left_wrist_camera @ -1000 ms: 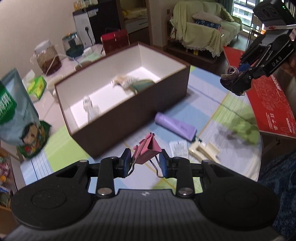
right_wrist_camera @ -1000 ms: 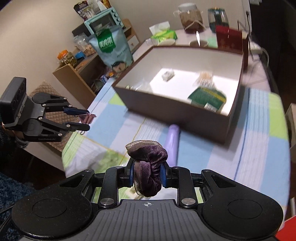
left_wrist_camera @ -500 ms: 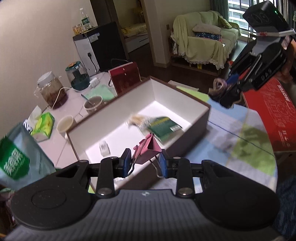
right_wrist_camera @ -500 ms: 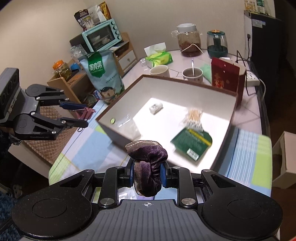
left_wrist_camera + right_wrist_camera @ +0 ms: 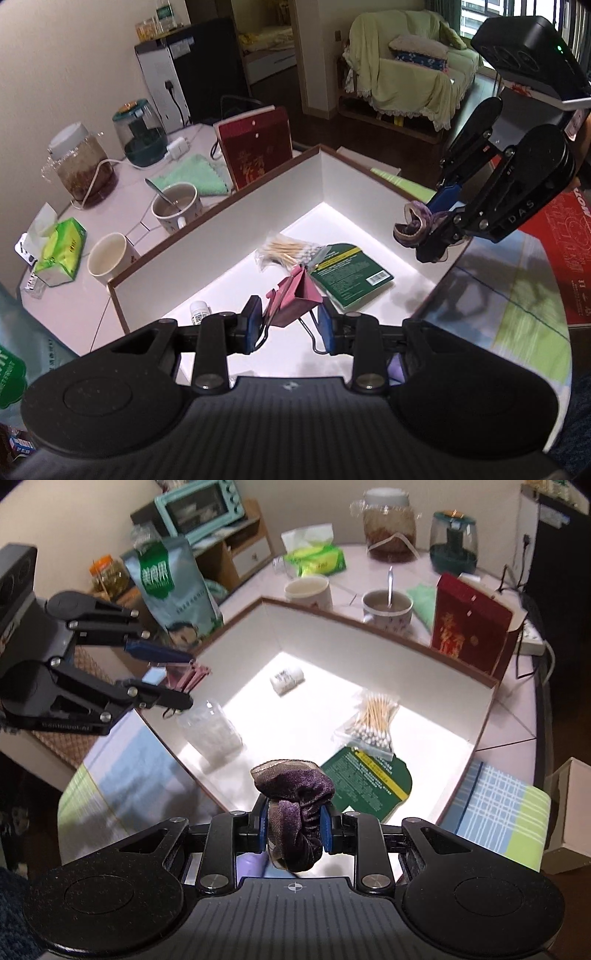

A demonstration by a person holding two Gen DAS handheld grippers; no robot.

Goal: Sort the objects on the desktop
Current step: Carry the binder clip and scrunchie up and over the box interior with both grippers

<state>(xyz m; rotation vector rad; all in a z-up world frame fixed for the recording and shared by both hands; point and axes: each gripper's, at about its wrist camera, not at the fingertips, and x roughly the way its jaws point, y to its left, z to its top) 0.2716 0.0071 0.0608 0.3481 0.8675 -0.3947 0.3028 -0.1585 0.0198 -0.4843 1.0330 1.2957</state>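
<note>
Left gripper (image 5: 290,325): at the bottom centre of its own view we see it clenched on a pink clip (image 5: 293,299), held over the near end of the box.
Right gripper (image 5: 295,825): at the bottom centre of its view we see it grasping a purple scrunchie (image 5: 295,808), above the box's near corner; in the left view it shows at the right edge.
Box (image 5: 369,627): brown outside, white inside, open-topped, filling the middle of both views.
Box contents: we count a green packet (image 5: 373,784), a bag of cotton swabs (image 5: 371,720) overlapping its far end, a small white bottle (image 5: 287,677) lying toward the far side, and a clear plastic bag (image 5: 210,731) by the left wall.
Beyond the box: we see two mugs (image 5: 308,590), one with a spoon, and a red booklet (image 5: 469,627) standing against the far wall.
Farther back: tissue pack (image 5: 319,559) and glass jar (image 5: 388,528) at the top of the right view.
</note>
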